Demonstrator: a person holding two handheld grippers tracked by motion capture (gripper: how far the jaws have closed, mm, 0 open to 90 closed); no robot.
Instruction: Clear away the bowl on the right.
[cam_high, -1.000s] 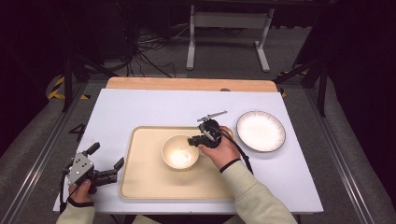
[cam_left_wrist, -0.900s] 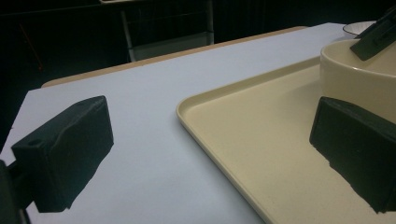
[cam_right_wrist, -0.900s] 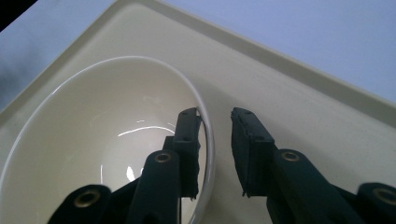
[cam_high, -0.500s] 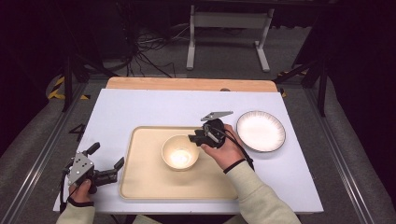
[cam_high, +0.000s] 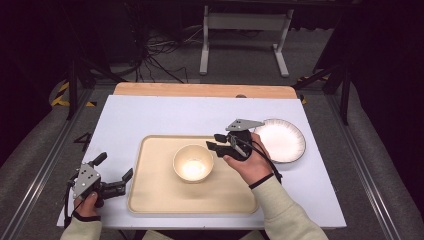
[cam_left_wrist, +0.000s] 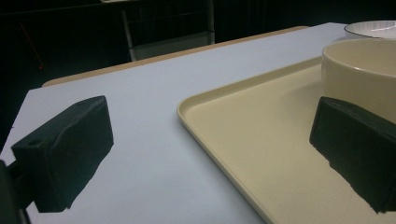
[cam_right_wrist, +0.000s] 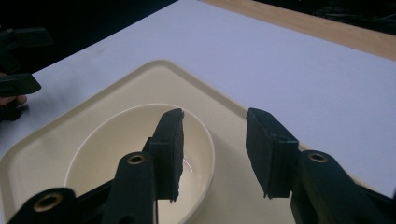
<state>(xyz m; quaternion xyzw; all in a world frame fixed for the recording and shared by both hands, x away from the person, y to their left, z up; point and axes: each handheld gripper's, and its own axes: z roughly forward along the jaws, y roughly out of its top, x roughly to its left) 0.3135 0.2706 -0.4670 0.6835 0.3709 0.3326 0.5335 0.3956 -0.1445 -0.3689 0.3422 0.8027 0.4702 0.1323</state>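
A cream bowl (cam_high: 193, 162) stands upright in the middle of a beige tray (cam_high: 155, 192). My right gripper (cam_high: 214, 142) hovers open just right of the bowl, above its rim, with nothing held. In the right gripper view the open gripper (cam_right_wrist: 214, 145) looks down on the bowl (cam_right_wrist: 107, 158), one jaw over the bowl's rim and the other outside it. My left gripper (cam_high: 114, 172) rests open at the tray's left edge. The left gripper view has its wide-open gripper (cam_left_wrist: 210, 149) spanning the tray rim (cam_left_wrist: 205, 130), the bowl (cam_left_wrist: 359, 70) ahead at the right.
A white plate (cam_high: 281, 140) lies on the white table (cam_high: 165, 115) right of the tray; its rim (cam_left_wrist: 373, 29) peeks behind the bowl. A wooden strip (cam_high: 200, 90) edges the table's far side. The other gripper (cam_right_wrist: 16, 56) appears at the left in the right gripper view.
My right gripper has lifted slightly and drifted right, away from the bowl's rim. The left gripper and the bowl have not moved.
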